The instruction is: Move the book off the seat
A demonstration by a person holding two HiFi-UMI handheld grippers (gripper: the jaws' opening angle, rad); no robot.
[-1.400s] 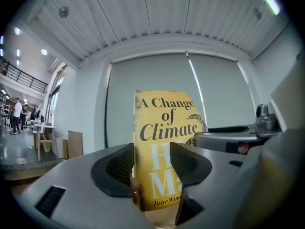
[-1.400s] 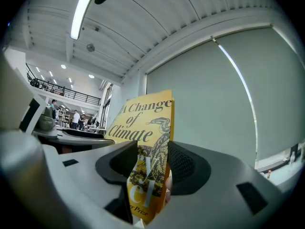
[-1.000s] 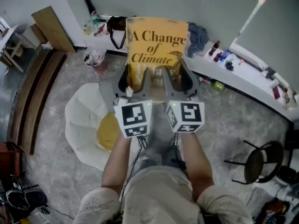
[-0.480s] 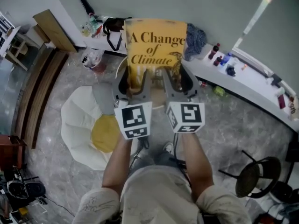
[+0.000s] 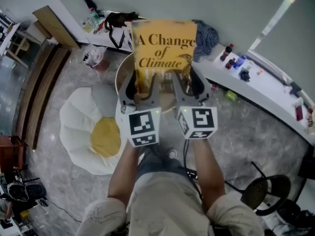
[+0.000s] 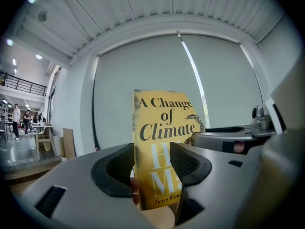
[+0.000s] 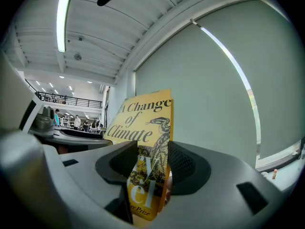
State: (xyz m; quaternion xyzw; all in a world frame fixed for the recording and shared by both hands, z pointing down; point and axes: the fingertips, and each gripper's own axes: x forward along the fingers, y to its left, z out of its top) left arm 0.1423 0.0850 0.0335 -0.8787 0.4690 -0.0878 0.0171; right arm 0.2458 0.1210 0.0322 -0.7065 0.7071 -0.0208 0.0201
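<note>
The book [image 5: 165, 48] is a yellow paperback with "A Change of Climate" in black and a snake drawing on the cover. I've got it up in the air, upright, front cover facing me. My left gripper [image 5: 141, 85] pinches its lower left part and my right gripper [image 5: 187, 85] the lower right. The white petal-shaped seat [image 5: 78, 132] with the yellow middle is on the floor down left, apart from the book.

Grey left tongs [image 5: 141, 82] and right tongs [image 5: 186, 82], black ribbed pads [image 6: 119, 163], white marker cubes [image 5: 143, 127], beige short sleeves [image 5: 103, 215]
</note>
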